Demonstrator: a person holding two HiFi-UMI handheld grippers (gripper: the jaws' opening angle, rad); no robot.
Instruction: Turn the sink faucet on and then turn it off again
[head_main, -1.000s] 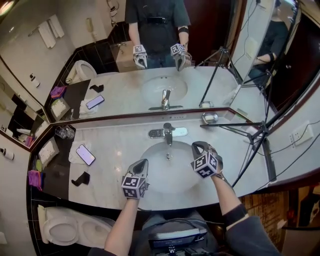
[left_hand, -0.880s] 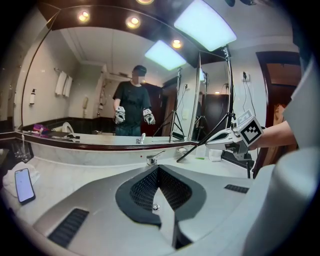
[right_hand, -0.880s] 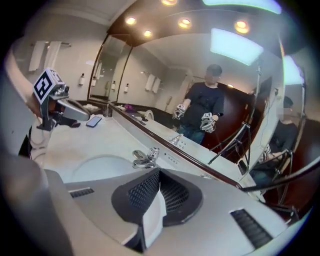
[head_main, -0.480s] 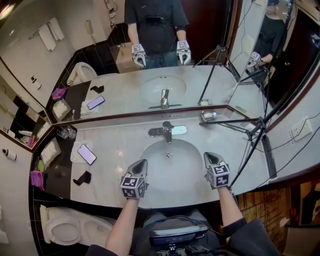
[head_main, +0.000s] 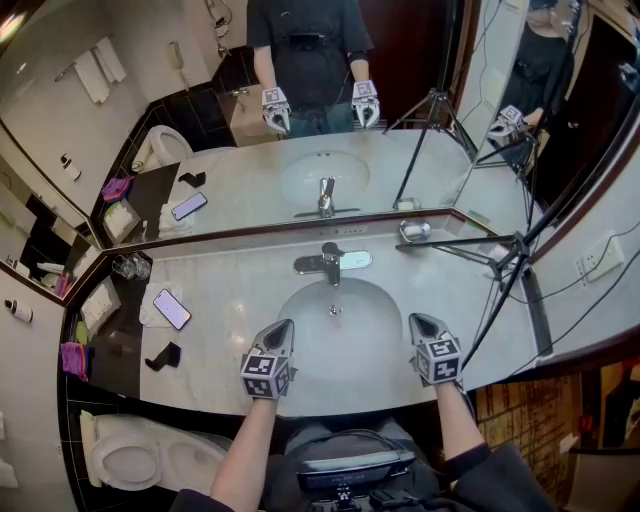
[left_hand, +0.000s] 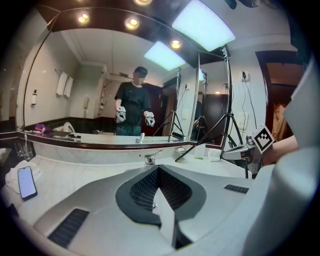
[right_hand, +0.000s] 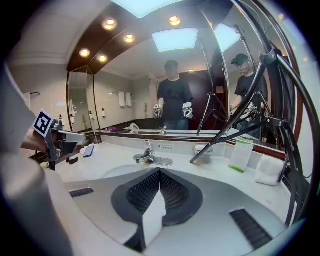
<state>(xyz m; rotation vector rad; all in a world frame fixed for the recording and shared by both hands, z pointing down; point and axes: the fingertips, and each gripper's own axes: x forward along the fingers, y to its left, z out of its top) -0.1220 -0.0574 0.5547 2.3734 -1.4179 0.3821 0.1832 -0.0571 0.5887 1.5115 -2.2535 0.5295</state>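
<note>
Before sink (head_main: 345, 345): left gripper (head_main: 284, 326), right gripper (head_main: 421, 321) clenched empty; toilet (head_main: 130, 458) itself, head view only.

A phone (head_main: 171, 309) lies on a white cloth (head_main: 148, 312) near the counter's (head_main: 240, 285) left edge. Glasses (head_main: 130, 265) stand in its far left corner, and a tripod (head_main: 535, 315) stands at its right edge.
</note>
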